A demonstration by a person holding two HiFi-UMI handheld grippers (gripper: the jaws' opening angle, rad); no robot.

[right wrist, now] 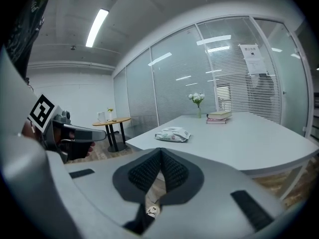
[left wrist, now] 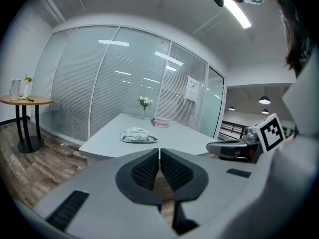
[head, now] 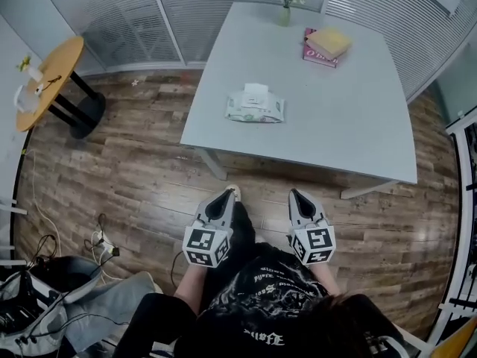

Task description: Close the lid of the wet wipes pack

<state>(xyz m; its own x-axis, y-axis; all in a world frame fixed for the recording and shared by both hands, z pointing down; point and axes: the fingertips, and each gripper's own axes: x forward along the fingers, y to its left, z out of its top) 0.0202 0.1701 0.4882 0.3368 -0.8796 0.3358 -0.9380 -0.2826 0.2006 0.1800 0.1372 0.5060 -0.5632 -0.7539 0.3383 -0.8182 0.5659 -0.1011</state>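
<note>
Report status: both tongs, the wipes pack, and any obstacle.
Left tongs and right tongs shut, empty, short of the table. Wipes pack lies on it, lid up. Nothing in the way.

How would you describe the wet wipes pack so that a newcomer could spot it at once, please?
Find the large grey table by the glass wall. The pack lies alone near its left edge in the head view, away from the books and vase at the far end. It is the only soft white pouch, printed green.
</note>
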